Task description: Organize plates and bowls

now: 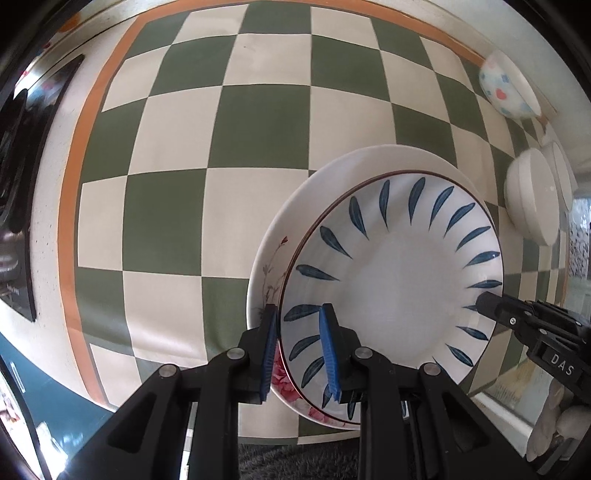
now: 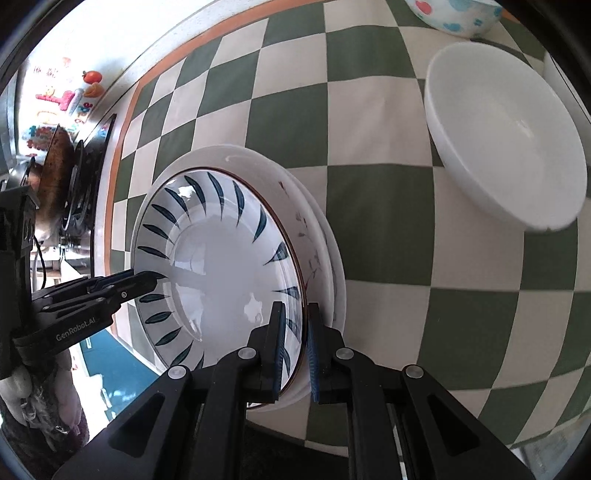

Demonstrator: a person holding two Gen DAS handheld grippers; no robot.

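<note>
A white plate with blue leaf marks (image 1: 399,280) sits on top of a floral plate (image 1: 271,258), which rests on the checkered cloth. My left gripper (image 1: 297,354) straddles the blue-leaf plate's rim, one blue pad inside and one outside, closed on it. My right gripper (image 2: 295,350) grips the opposite rim of the same plate (image 2: 221,266); it also shows in the left wrist view (image 1: 491,306). In the right wrist view a further plain white plate (image 2: 332,236) lies under the floral one. A white bowl (image 2: 506,147) stands to the right.
A dotted bowl with hearts (image 1: 506,88) sits at the far right of the cloth, also in the right wrist view (image 2: 454,14). White bowls (image 1: 532,199) stand near it. A black stove (image 1: 22,206) lies left. The table's front edge is close below.
</note>
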